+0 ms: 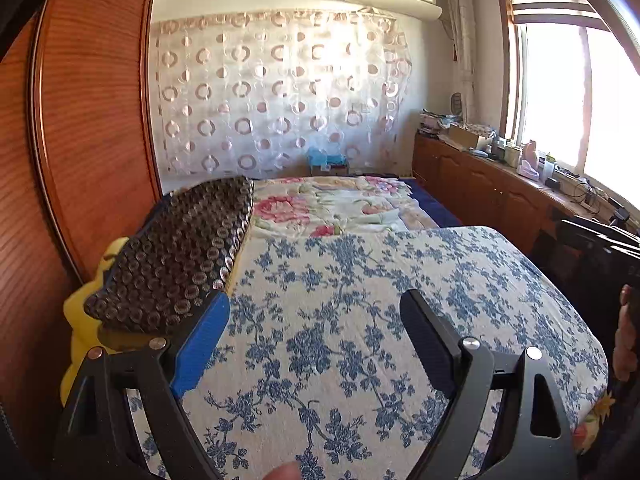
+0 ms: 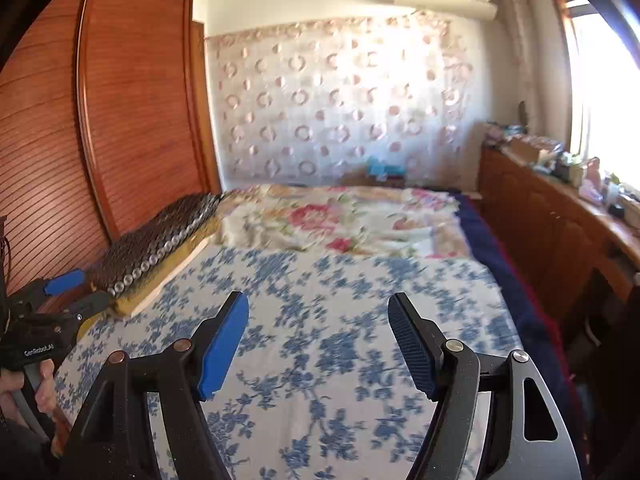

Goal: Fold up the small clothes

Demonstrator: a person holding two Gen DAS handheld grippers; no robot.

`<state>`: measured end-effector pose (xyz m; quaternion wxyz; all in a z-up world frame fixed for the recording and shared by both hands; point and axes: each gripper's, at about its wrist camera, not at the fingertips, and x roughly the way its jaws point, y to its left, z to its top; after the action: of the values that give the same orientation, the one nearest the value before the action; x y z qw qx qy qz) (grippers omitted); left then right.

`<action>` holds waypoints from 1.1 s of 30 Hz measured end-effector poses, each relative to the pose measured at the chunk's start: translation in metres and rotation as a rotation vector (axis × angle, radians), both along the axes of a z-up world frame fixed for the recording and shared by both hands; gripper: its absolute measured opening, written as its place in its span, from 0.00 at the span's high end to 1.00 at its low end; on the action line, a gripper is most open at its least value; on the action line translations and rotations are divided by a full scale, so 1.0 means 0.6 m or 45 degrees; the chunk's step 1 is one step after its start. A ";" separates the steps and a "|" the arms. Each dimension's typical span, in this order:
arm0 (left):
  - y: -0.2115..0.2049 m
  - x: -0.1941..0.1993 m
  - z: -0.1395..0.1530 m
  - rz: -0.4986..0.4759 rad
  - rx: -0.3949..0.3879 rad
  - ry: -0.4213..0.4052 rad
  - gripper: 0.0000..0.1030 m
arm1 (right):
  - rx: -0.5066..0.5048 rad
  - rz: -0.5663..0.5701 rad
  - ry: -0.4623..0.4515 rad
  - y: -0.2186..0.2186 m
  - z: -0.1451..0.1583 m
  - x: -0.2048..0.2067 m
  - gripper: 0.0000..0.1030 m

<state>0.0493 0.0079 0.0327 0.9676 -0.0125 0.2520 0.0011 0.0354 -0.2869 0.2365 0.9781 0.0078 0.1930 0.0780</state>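
Ahead of both my grippers stretches the bed (image 1: 400, 320), and its blue-flowered white sheet (image 2: 320, 360) fills the space under and beyond the fingers in each wrist view. Farther out past the fingertips lies a quilt with pink roses (image 1: 328, 208), spread flat across the far half of the bed. To the left of my left gripper (image 1: 315, 312) stands the tall wooden wardrobe (image 1: 92, 120), and against the bed edge beside it sits a dark pillow with a ring pattern (image 1: 176, 256), resting on something yellow (image 1: 84, 320). To the right runs a low wooden cabinet (image 1: 480, 192) under the window, its top crowded with small items I cannot make out. My left gripper is spread wide, holding nothing, its blue pad just beside the pillow's near corner. My right gripper (image 2: 318, 320) is likewise spread and holding nothing, above bare sheet. I cannot find any small garment on the bed in either view; the right view is somewhat blurred.
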 end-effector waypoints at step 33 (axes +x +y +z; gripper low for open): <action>-0.056 -0.034 0.050 -0.033 0.014 -0.068 0.15 | -0.004 -0.068 -0.090 -0.014 0.013 -0.068 0.22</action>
<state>0.0290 -0.0258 0.0625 0.9740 -0.0041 0.2262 -0.0105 -0.0055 -0.2956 0.2440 0.9860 0.0086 0.1583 0.0516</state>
